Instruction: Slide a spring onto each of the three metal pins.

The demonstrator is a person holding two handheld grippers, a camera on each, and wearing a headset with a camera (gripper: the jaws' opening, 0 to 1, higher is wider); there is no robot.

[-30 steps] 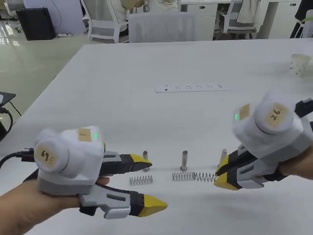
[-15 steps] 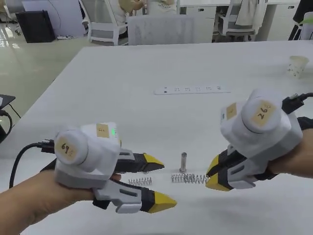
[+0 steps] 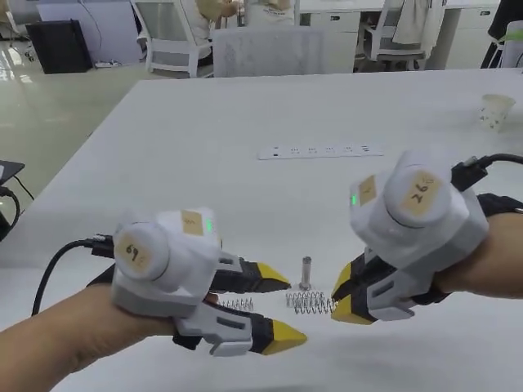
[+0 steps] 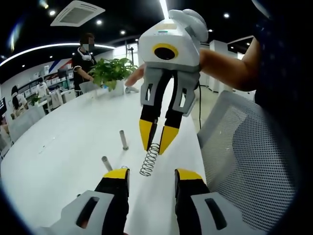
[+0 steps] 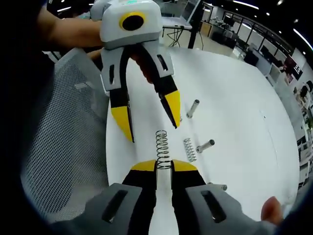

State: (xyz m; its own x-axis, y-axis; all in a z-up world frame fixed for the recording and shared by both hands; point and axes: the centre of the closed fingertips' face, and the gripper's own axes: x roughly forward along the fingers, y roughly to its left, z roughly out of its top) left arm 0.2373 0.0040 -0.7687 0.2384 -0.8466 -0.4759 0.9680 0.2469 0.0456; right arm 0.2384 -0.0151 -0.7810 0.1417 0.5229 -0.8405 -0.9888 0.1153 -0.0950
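My right gripper (image 3: 337, 307) (image 5: 164, 166) is shut on one end of a spring (image 3: 310, 303) (image 5: 163, 145) that sticks out toward the left gripper, low over the white table (image 3: 245, 180). Facing it, my left gripper (image 3: 288, 307) (image 4: 152, 173) stands open with nothing between its jaws. In the left gripper view the right gripper (image 4: 157, 140) holds the spring (image 4: 149, 160) just ahead of my jaws. A second spring (image 3: 237, 304) (image 5: 189, 149) lies flat beside the left gripper. One upright metal pin (image 3: 306, 272) stands between the grippers. The right gripper view has three pins (image 5: 193, 108) (image 5: 205, 146) (image 5: 217, 186).
A white power strip (image 3: 320, 151) lies across the middle of the table, and a paper cup (image 3: 494, 110) stands at the far right. A grey chair (image 3: 274, 49) is at the far edge. A mesh chair (image 4: 244, 147) sits close to the near edge.
Both grippers have closed in toward the middle pin. The right gripper has carried its spring leftward. The outer pins are now hidden behind the grippers in the head view.
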